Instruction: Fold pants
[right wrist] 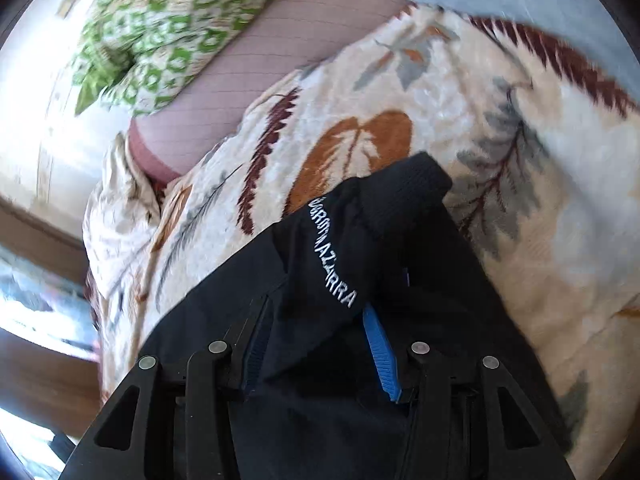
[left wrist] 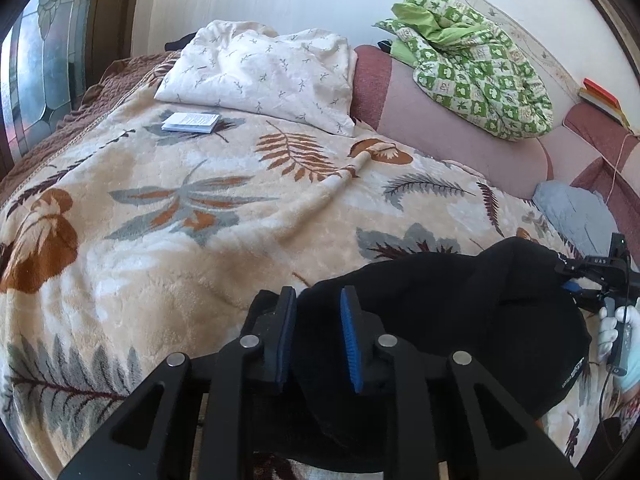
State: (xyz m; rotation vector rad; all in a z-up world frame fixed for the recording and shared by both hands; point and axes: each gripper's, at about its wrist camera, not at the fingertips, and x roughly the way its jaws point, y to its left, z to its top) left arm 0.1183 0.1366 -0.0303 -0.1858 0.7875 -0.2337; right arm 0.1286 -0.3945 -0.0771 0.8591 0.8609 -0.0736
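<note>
Landmark for all positions: leaf-print blanket (left wrist: 180, 208) spread over the bed.

Far left of blanket: brown quilted edge, window beyond. Toward its head end: white pillow (left wrist: 264, 76), with a small booklet (left wrist: 191, 122) lying just in front of it. Right of the pillow, off the blanket's far edge: green patterned bedding (left wrist: 476, 76) heaped on a pink sofa back (left wrist: 460, 136).

Black pants (left wrist: 440, 320) lie bunched on the blanket's near right part, long axis running roughly left to right between the two grippers.

Left gripper (left wrist: 318, 336): sits at the left end of the bundle. Fingers a narrow gap apart; black cloth lies between the blue pads, but whether they press on it I cannot tell.

Right gripper (right wrist: 316, 344): at the opposite, right end, held in a white-gloved hand (left wrist: 616, 332). In the right wrist view the cloth with white lettering (right wrist: 332, 252) drapes over and between its fingers; pads stand partly spread, grip not confirmed, frame blurred.

Judgement: each gripper is at its own end of the pants. The fabric lies directly ahead of and under both sets of fingers, so the coming fold turns on moving the ends along that left-right axis.
</note>
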